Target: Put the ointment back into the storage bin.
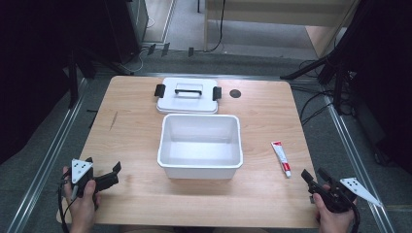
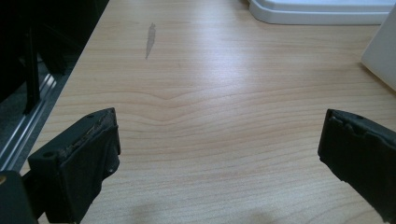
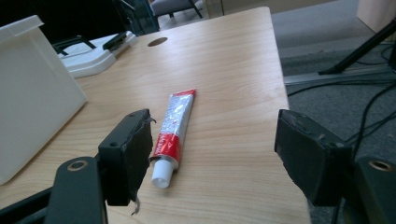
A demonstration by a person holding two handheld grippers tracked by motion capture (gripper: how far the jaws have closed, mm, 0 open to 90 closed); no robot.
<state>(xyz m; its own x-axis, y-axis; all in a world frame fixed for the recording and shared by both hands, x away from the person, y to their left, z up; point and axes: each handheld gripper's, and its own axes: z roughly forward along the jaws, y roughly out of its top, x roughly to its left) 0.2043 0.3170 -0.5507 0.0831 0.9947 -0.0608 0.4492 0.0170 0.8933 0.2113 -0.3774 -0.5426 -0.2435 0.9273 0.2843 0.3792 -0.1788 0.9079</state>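
A white plastic bin (image 1: pixel 200 167) stands open in the middle of the wooden table (image 1: pixel 136 131), its side wall (image 3: pixel 32 93) at the left of the right gripper view. Its white lid (image 1: pixel 187 95) with black clips lies flat behind it. A red-and-white tube (image 1: pixel 281 158) lies to the bin's right, cap toward me. My right gripper (image 1: pixel 316 178) hovers open near the table's front right corner, the tube (image 3: pixel 173 131) just ahead of its left jaw and touching neither jaw. My left gripper (image 1: pixel 104 173) is open at the front left, over bare wood (image 2: pixel 219 135).
A round cable hole (image 1: pixel 235 93) sits in the table's far right part. Metal rails (image 1: pixel 43 160) run along both sides. Cables (image 1: pixel 316 107) and stand legs lie on the grey floor to the right. The bin's corner (image 2: pixel 380 58) and the lid's edge (image 2: pixel 322 14) appear in the left gripper view.
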